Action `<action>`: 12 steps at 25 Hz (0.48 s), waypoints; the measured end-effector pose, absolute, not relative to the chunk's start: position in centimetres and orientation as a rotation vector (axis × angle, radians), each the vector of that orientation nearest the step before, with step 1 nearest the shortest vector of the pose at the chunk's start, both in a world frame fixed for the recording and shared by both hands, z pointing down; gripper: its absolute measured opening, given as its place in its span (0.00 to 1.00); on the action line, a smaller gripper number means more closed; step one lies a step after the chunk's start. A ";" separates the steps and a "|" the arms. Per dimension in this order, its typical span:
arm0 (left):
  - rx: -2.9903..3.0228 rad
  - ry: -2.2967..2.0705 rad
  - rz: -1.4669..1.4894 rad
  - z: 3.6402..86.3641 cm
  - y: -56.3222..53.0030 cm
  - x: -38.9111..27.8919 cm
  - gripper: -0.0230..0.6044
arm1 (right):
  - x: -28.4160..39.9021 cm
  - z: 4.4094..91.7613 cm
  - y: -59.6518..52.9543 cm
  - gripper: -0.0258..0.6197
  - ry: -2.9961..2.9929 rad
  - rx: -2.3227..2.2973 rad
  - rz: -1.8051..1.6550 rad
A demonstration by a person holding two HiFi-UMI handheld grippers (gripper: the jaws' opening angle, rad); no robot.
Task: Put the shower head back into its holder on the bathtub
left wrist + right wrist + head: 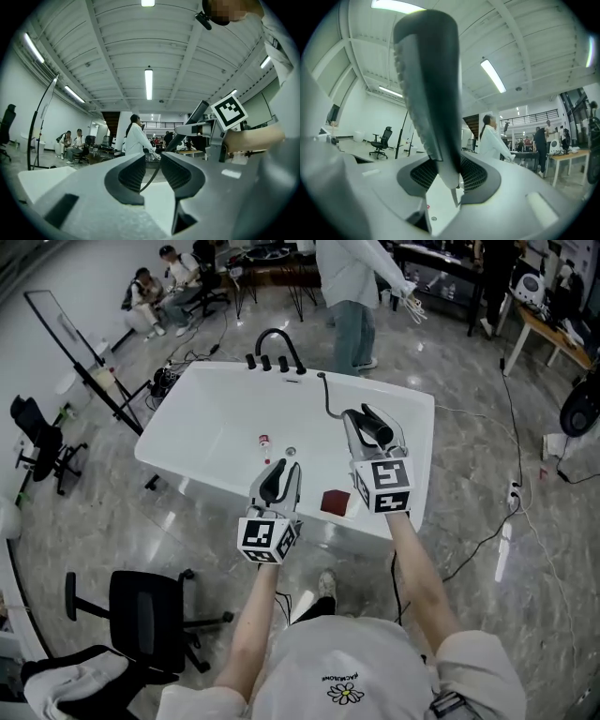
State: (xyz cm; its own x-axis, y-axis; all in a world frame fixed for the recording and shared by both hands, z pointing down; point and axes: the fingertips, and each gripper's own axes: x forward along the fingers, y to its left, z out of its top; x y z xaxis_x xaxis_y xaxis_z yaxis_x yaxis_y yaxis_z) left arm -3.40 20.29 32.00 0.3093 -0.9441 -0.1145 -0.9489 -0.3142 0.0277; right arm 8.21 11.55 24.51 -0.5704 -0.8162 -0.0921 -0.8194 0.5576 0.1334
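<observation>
White bathtub (384,390) stands in the middle of the marble floor, and everything happens over its near end. The person leans at the tub's near rim with a tool in each hand.

The right tool (370,439) hangs over the tub's right-hand side, its jaws clamped on the shower head (377,430). In the right gripper view the grey and black head (429,84) rises tall from between the ribbed pads, which press it from both sides. A dark hose (328,395) runs from the head to the tub's far rim, just beside the black faucet (279,341). I cannot make out the holder itself.

The left tool (279,479) hovers over the tub's near rim, to the left of the other. Its jaws stand a narrow way apart with nothing gripped; through the gap (152,166) only the distant hose shows.

A dark red block (335,502) sits on the tub's near rim between the two tools. Inside the tub lie a small red-and-white thing (264,441) and, just beside it, the drain (291,452).

A black office chair (145,615) stands on the floor by the tub's near left corner. Beyond the tub's far end a person in pale clothes (352,296) stands.
</observation>
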 end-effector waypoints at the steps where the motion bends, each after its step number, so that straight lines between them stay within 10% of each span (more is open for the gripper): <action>1: -2.525 1.798 0.175 32.1 18.7 -3.5 0.21 | 7.7 24.1 10.5 0.25 2.761 -1.446 0.281; 12: -2.695 1.653 -0.002 35.8 4.8 -1.7 0.32 | 4.4 22.8 -0.4 0.25 2.770 -1.474 0.299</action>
